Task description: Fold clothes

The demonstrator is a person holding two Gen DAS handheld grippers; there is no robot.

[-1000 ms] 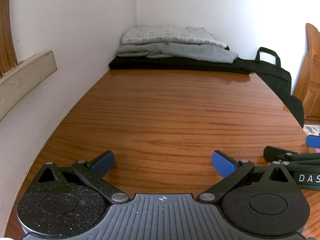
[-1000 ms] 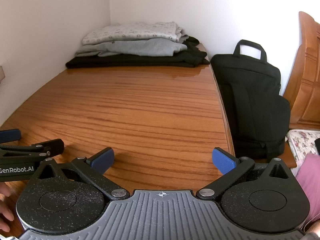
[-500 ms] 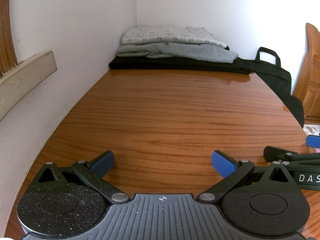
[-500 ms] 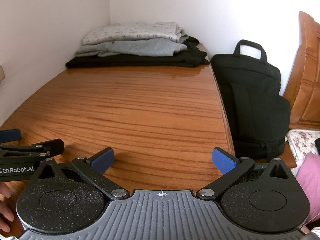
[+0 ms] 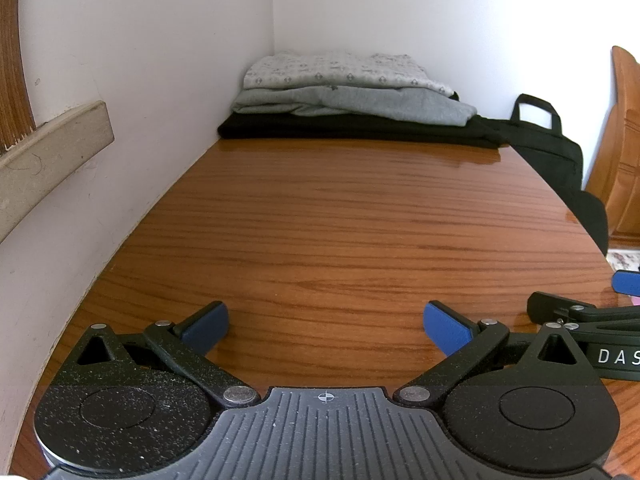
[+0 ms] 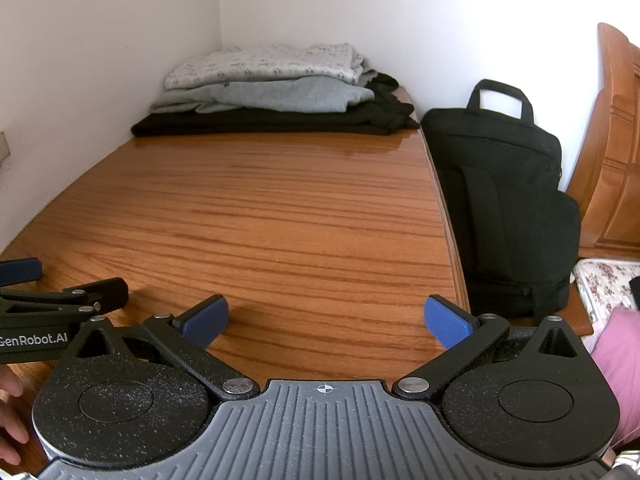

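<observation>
A stack of folded clothes [image 5: 344,100] lies at the far end of the wooden table [image 5: 340,232], against the wall corner: a pale patterned garment [image 6: 264,64] on top, a grey one [image 6: 276,96] under it, a black one [image 6: 260,124] at the bottom. My left gripper [image 5: 326,322] rests low over the near end of the table, open, nothing between its blue pads. My right gripper [image 6: 326,320] sits beside it to the right, also open and empty. Both are far from the stack.
A black bag [image 6: 504,208] stands off the table's right edge. Wooden furniture [image 6: 616,152] is behind it, and a floral cushion [image 6: 604,284] lies lower right. White walls close the left and far sides. A hand [image 6: 12,420] shows at lower left.
</observation>
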